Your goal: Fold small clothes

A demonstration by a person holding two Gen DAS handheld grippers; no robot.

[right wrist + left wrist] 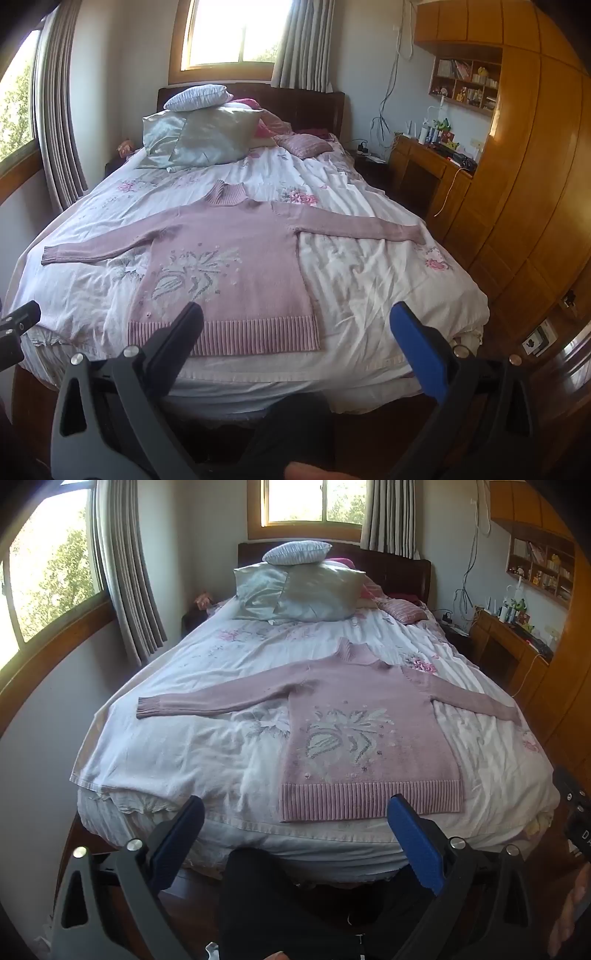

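A pink knitted sweater [362, 720] [229, 254] with a pale flower pattern lies flat on the bed, face up, both sleeves spread straight out and its ribbed hem toward me. My left gripper [295, 812] hovers open at the foot of the bed, just short of the hem, with nothing between its fingers. My right gripper [295, 317] is open too, over the hem's right part and the bare sheet beside it, holding nothing. A piece of the right gripper shows at the right edge of the left wrist view.
The bed [184, 746] [388, 280] has a white flowered sheet, with pillows [295, 590] [207, 136] piled at the headboard. A wooden wardrobe [524, 221] and desk [424, 162] stand right of the bed. Curtained windows are left and behind. A person's dark-clad legs [280, 904] are below the grippers.
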